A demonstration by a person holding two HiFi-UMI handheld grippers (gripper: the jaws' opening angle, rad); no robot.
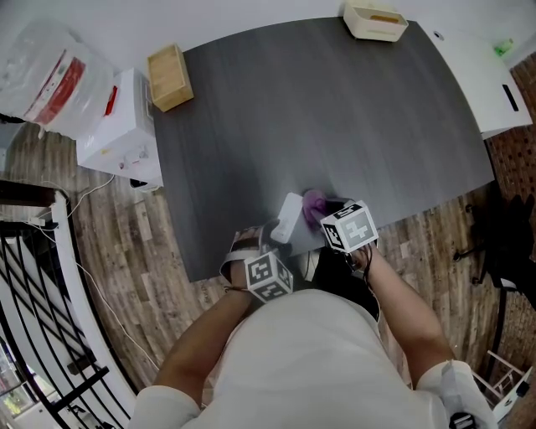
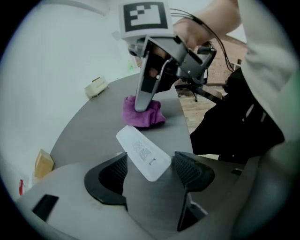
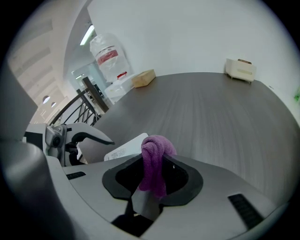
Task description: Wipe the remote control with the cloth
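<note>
- A dark grey table (image 1: pixel 335 126) fills the middle of the head view.
- A wooden box (image 1: pixel 170 77) sits at its far-left corner.
- On the far edge is a cream container (image 1: pixel 374 20) (something tan shows inside).
- A white box (image 1: pixel 121 130) stands just beside the table's left edge, with a clear plastic bag (image 1: pixel 50 80), red print on it, next to it.
- A black railing (image 1: pixel 33 318) curves at lower left over the plank floor (image 1: pixel 126 276).

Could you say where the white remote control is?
Low centre in the head view, the remote lies on the dark grey table between the left gripper's open jaws, beside the purple cloth.
</note>
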